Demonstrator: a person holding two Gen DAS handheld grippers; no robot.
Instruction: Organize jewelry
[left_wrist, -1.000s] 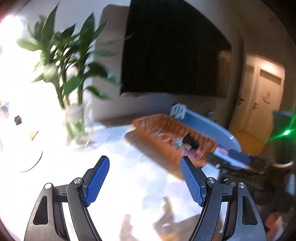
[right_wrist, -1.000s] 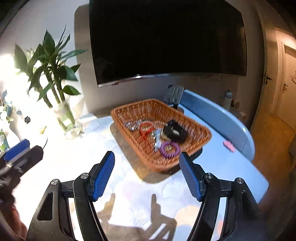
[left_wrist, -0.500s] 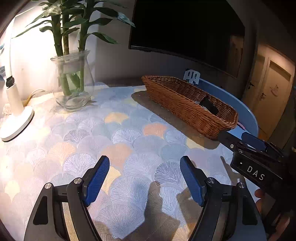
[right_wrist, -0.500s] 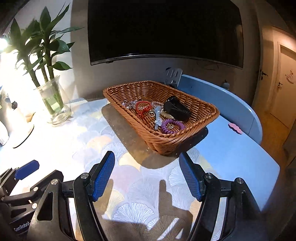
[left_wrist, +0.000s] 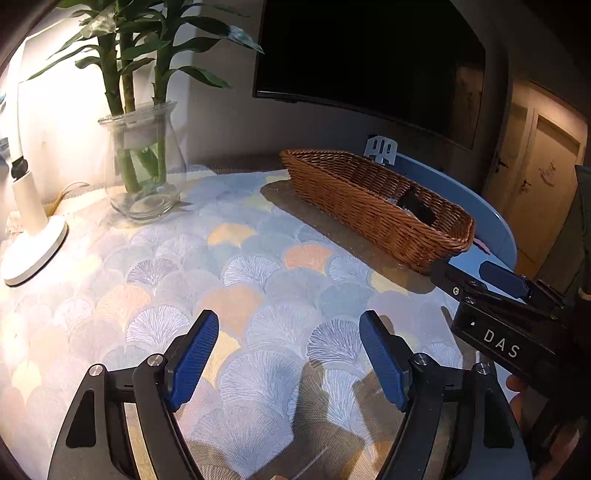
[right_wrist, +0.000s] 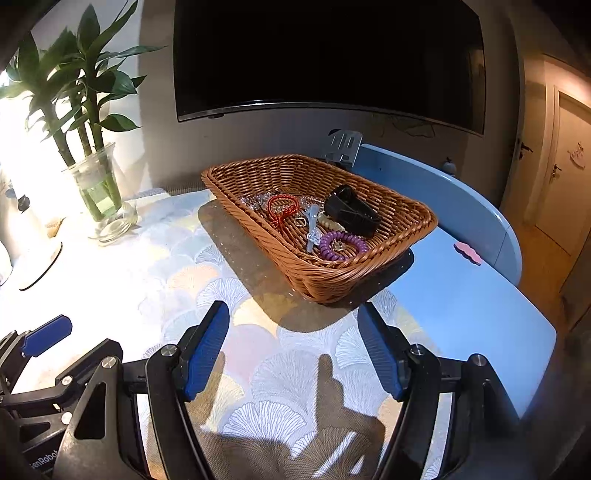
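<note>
Both of my grippers have sunk toward the desk (right_wrist: 461, 314) since a second ago, so the wicker basket (right_wrist: 369, 273) now shows side-on, and neither has shifted in the last half second. My left gripper (left_wrist: 288, 354) and my right gripper (right_wrist: 293, 347) each hold their blue pads wide apart with nothing between them, above the fan-patterned cloth (left_wrist: 258, 258) short of the basket.

Inside the basket lies the jewelry: a red cord bracelet (right_wrist: 282, 208), a purple coil band (right_wrist: 341, 243), a pale bead strand (right_wrist: 328, 221), a light blue piece (right_wrist: 313, 229) and a black strap (right_wrist: 352, 212).

Only my right view looks into the basket; my left view catches just the black strap over the rim. Left of the basket stand a glass vase (left_wrist: 142, 166) with green stalks and a white lamp base (left_wrist: 33, 251).
</note>
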